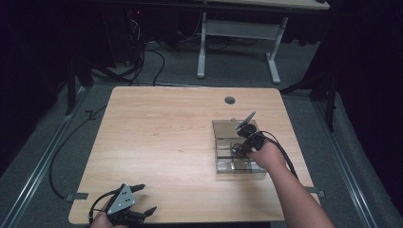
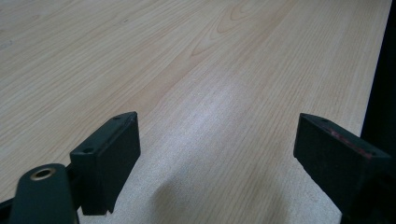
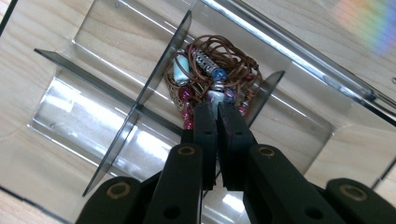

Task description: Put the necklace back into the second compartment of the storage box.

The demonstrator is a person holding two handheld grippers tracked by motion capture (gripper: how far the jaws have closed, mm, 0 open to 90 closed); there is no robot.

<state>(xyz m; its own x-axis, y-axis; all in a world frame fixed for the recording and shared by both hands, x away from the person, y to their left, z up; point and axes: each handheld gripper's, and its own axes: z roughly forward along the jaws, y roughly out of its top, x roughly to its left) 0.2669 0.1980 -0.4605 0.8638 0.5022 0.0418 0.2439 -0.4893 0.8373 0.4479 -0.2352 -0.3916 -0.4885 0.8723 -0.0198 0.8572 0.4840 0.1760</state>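
My left gripper sits low at seven o'clock, jaws spread wide and pointing toward three. My right forearm reaches up from five o'clock, tilting the right gripper steeply down, its jaws pressed nearly together.

organizer sits right on table — necklace in its compartment.
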